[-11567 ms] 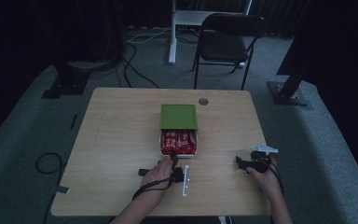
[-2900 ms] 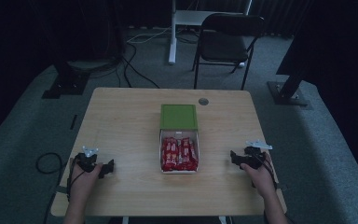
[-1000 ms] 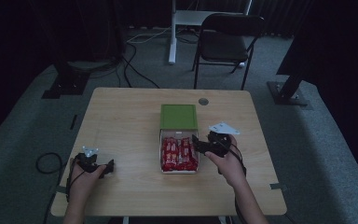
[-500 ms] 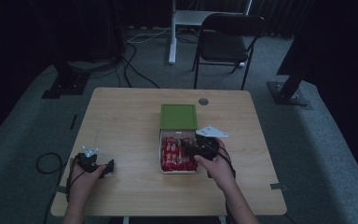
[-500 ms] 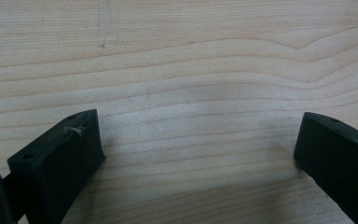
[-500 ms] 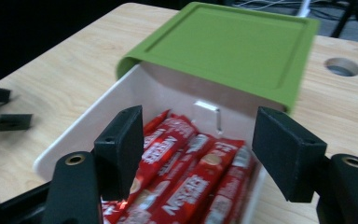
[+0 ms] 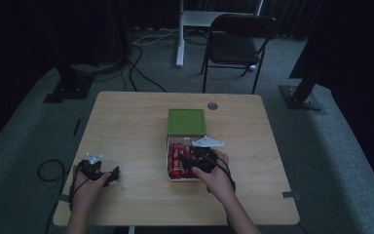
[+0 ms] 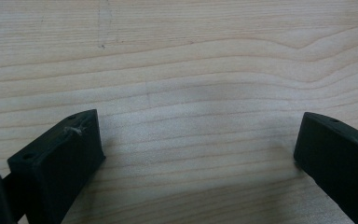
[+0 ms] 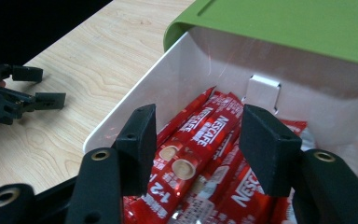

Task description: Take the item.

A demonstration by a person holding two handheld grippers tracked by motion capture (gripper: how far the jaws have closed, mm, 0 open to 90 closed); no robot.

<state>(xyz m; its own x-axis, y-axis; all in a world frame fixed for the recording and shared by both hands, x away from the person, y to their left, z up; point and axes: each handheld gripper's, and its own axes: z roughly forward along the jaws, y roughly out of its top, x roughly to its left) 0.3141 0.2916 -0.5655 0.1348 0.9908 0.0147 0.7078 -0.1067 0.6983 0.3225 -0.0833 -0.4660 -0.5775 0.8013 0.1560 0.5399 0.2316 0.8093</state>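
Red sachets (image 9: pixel 200 154): "NESCAFE", "1+2".

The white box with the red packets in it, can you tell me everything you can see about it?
The white box sits open in the middle of the wooden table. Its green lid is flipped back behind it. It looks like thin card with smooth white walls and a small tab slot in one wall. Red Nescafe stick packets lie piled inside. The right gripper hovers over them, jaws closing in, nothing pinched yet.
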